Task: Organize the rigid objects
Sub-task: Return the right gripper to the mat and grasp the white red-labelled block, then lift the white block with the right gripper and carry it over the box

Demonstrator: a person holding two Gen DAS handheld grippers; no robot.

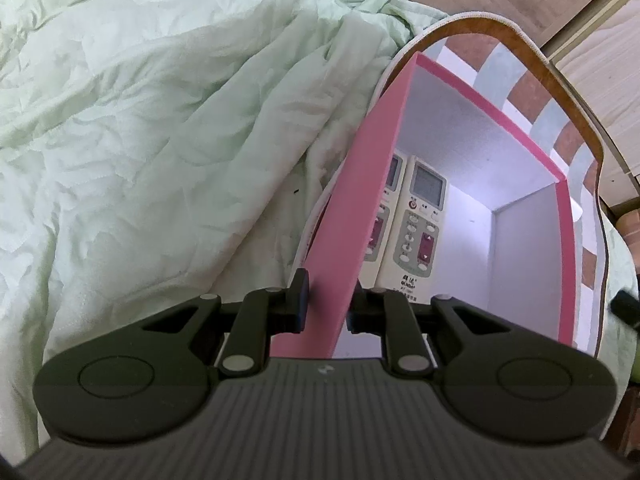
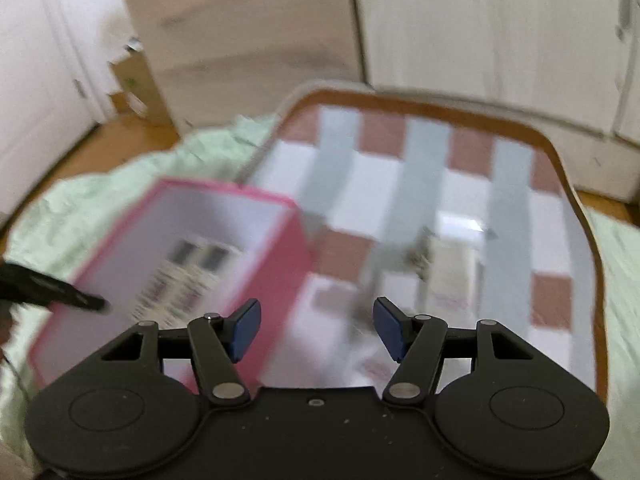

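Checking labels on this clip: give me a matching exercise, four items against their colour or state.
1. left hand-held gripper
2. right hand-held gripper
3. remote controls
4. quilt

A. pale green, crumpled
B. open, nothing between its pads
C. shut on the pink box wall
D. lying inside the box

Pairs: 1-C, 2-B, 3-D, 4-A

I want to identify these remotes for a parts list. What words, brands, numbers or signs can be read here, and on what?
"QUNDA": brand near the bottom of the right remote in the pink box.
Red power symbol: button under its screen.
Up and down arrows: its red rocker.
Line under the brand, other button labels: too small to read.
Left remote: mostly hidden by the box wall.
Right wrist view: too blurred to read.
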